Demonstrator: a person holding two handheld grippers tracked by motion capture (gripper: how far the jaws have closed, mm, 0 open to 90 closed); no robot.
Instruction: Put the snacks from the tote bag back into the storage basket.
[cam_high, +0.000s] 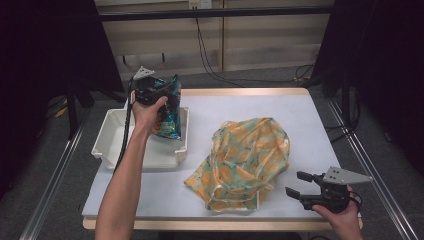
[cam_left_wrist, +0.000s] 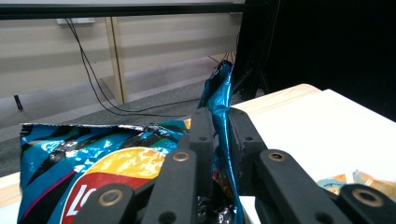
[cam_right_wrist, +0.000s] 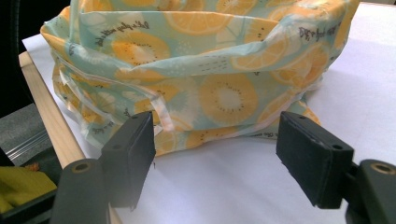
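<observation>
— Chips first: where's the chip bag (cam_high: 167, 107) sitting right now?

— I've got it hanging from my left gripper (cam_high: 150, 90), over the white tray (cam_high: 114, 137) at the left side of the table (cam_high: 250, 100), with its lower end down inside the tray. In the left gripper view the jaws are nearly together, with the bag's crinkled top edge (cam_left_wrist: 219, 93) sandwiched between the pads. From here I can't tell whether the bottom already rests on the tray floor.

— And the other side?

— My right gripper (cam_high: 300, 187) is down at the near right corner, jaws spread wide and holding nothing. It faces the orange-print bag (cam_high: 250, 155), which lies slumped mid-table; one pad (cam_right_wrist: 130, 149) is just beside the folded hem, not gripping it.

— What worries you from here?

— Mostly the foil. I'm only pinching a thin, slippery strip at the top, so I judge that if the pinch loosens before the bag has its weight on the tray, it could slide out crooked and flop over the rim. The bag is also tall against those low walls, so it may well tip when I let go.

— Anything on the right?

— If I close there carelessly, I'd likely catch just one layer of that soft plastic, drag the whole bag toward the table edge, and miss the opening.
</observation>
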